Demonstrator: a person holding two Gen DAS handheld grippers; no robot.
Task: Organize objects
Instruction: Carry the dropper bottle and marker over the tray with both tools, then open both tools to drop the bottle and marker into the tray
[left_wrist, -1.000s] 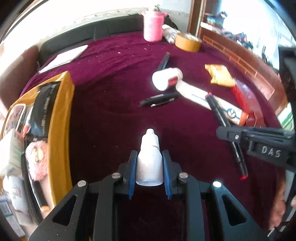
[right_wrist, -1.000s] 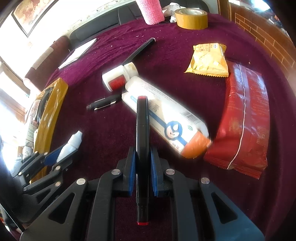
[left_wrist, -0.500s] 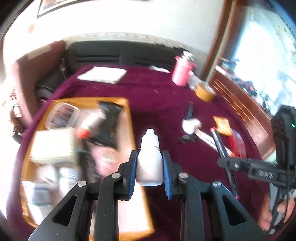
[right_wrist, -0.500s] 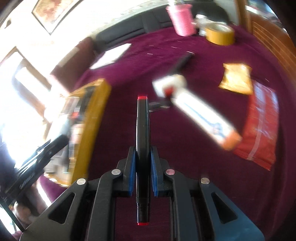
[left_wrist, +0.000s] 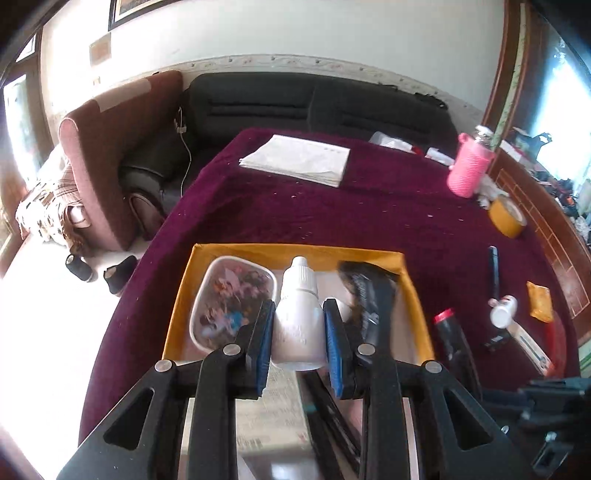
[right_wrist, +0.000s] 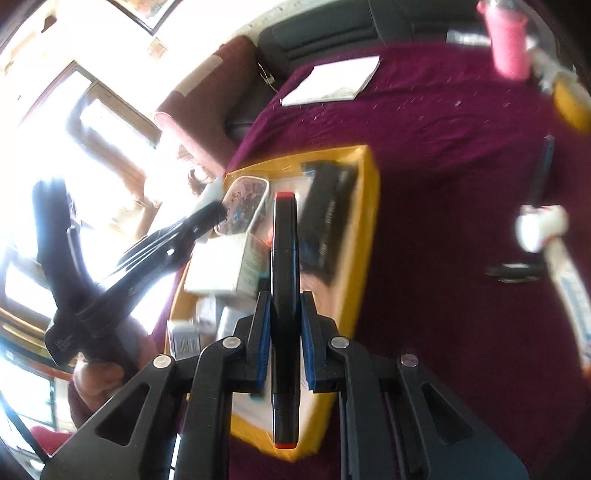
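Both grippers have swung off the maroon cloth and now hang over the yellow tray, vs. low over loose items 1 s ago; transport looks done, drop-off likely next.

L gripper is clamped on the white dropper bottle: upright, long axis along the fingers, nozzle pointing away from cam, above the tray's middle.

R gripper is clamped on the black marker w/ red ends: long axis along the fingers, far tip toward the tray's far wall, over its right half.
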